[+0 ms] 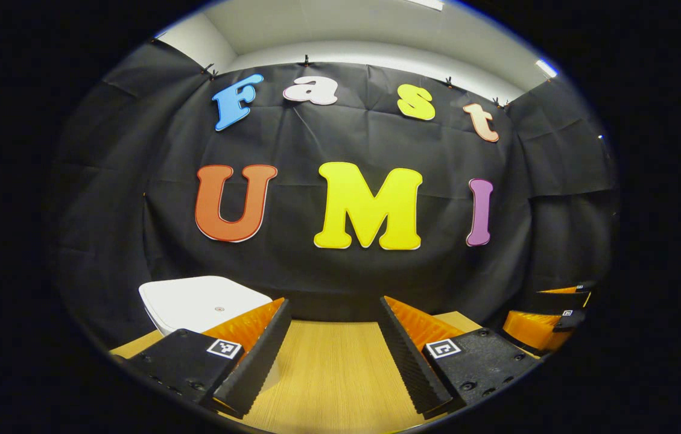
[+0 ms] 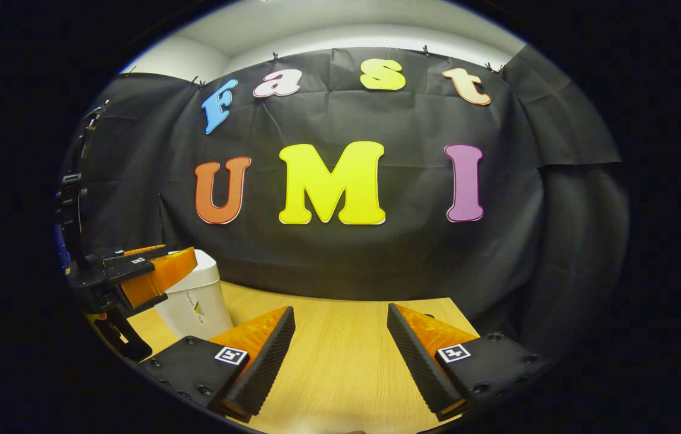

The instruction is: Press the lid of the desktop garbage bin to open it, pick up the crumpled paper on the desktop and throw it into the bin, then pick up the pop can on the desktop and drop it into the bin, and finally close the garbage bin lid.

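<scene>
2 grippers, left gripper and right gripper, hover spread above the table near the shut bin.

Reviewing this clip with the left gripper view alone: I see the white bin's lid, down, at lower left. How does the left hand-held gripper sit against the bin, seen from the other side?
Observer: In the right gripper view, the left hand-held gripper is at lid height and overlaps the top of the bin. I cannot tell whether they touch.
Operator: Anything on the bin's side wall?
Observer: A small label sits on the wall, below that gripper.
Operator: And the right hand-held gripper?
Observer: Its fingers stand apart with nothing between them, above the bare wooden table.
</scene>
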`<state>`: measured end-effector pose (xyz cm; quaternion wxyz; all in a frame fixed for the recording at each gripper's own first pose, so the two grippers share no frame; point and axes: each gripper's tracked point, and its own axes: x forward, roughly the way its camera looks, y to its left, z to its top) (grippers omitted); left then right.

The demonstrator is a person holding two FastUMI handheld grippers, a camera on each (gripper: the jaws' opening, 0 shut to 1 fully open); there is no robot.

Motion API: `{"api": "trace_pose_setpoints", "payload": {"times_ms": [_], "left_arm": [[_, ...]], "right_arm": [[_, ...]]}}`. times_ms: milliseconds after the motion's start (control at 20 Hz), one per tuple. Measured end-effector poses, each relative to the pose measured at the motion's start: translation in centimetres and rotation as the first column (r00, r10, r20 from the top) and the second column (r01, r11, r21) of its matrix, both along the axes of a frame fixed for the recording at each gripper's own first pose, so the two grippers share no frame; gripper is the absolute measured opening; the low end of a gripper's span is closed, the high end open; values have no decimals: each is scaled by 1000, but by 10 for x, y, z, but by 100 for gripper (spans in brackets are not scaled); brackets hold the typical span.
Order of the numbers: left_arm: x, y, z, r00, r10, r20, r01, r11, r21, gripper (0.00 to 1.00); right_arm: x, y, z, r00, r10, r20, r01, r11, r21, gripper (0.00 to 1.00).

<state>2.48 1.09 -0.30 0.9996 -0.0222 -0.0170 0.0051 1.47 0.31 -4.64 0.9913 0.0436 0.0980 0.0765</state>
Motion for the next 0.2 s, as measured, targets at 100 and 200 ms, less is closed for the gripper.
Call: {"api": "trace_pose_setpoints", "payload": {"times_ms": [100, 200], "left_arm": [[0, 1, -6, 1000, -6, -12, 6, 1000, -1, 94], [1, 3, -12, 1000, -8, -27, 7, 1000, -10, 94]], "right_arm": [[0, 5, 0, 1000, 2, -3, -2, 1000, 2, 95], [1, 8, 2, 1000, 3, 3, -3, 1000, 2, 95]]}}
